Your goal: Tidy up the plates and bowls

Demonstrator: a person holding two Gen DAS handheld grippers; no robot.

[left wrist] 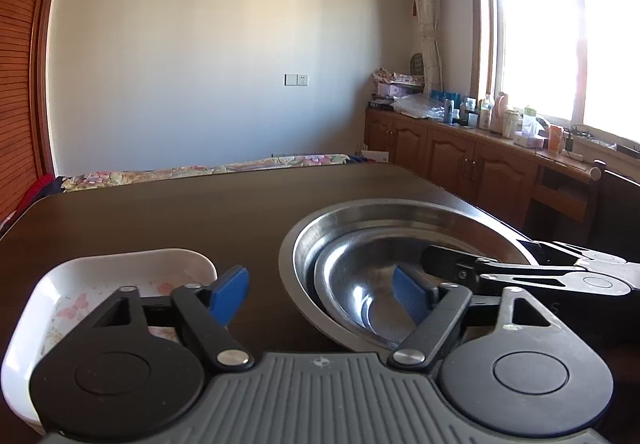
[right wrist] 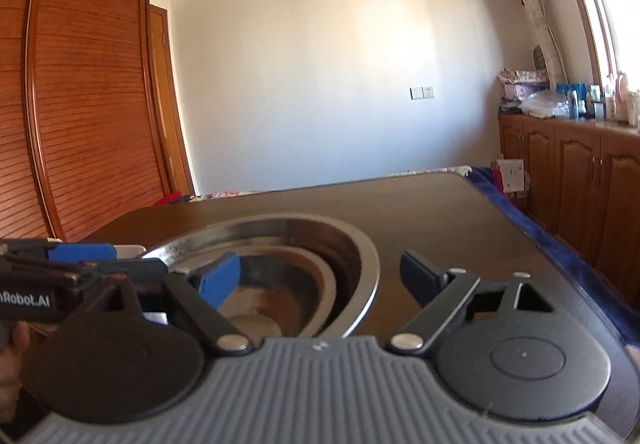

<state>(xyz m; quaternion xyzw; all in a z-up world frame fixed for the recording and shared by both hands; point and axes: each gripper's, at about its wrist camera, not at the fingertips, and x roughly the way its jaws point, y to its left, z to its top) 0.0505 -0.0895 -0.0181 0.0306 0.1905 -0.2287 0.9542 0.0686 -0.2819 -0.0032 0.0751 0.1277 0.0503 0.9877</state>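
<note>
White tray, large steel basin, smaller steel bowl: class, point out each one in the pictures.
White tray [left wrist: 132, 264]: left wrist view, far rim.
Large steel basin [left wrist: 384, 208]: left wrist view, far inner wall.
Smaller steel bowl [left wrist: 352, 284]: left wrist view, inner surface, nested inside the basin.

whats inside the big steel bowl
A smaller steel bowl sits nested in the big steel bowl. Anything beneath the inner bowl is covered.

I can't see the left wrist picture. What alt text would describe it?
Two nested steel bowls sit on a dark wooden table, with a white floral tray to their left. The open left gripper straddles the bowls' near-left rim without gripping; the right gripper reaches in from the right. Behind: a white wall and bright window.
</note>
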